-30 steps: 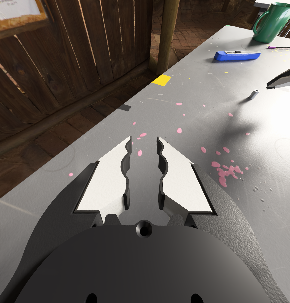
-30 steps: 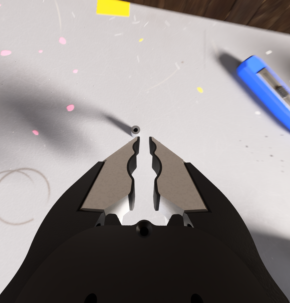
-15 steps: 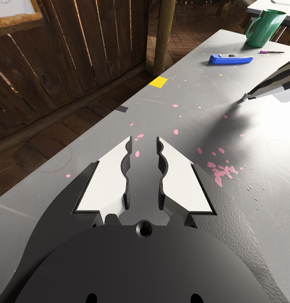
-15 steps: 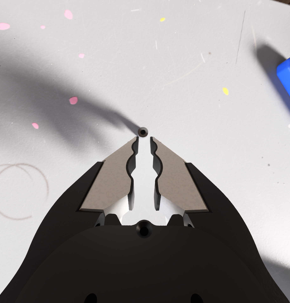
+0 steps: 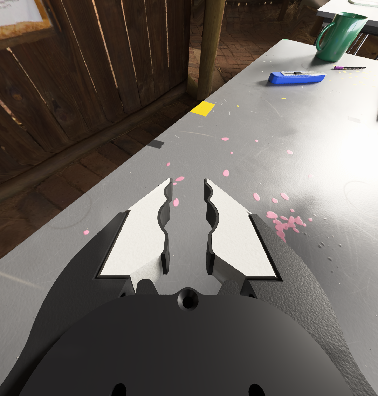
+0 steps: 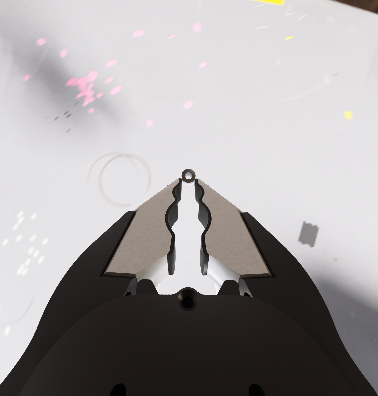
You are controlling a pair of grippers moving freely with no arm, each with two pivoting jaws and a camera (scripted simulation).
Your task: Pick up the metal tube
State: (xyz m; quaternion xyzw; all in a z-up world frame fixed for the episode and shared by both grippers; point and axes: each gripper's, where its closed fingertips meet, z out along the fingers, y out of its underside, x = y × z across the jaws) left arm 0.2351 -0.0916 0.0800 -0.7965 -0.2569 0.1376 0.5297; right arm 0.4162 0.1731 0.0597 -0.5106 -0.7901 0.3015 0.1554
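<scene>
Mug of green glazed ceramic (image 5: 339, 36) is standing at 1 o'clock, its inside hidden. One small metal tube (image 6: 188, 177) is sitting pinched at the right gripper (image 6: 188, 182) tips; left gripper (image 5: 188, 182) is hanging spread, empty, over the grey table (image 5: 258, 132).

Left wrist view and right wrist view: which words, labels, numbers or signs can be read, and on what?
On the white sheet pinned to the cork board: a few lines of print, too small and blurred to read.
On the blue utility knife, green mug and metal tube: no writing visible.
Right wrist view: none.
</scene>
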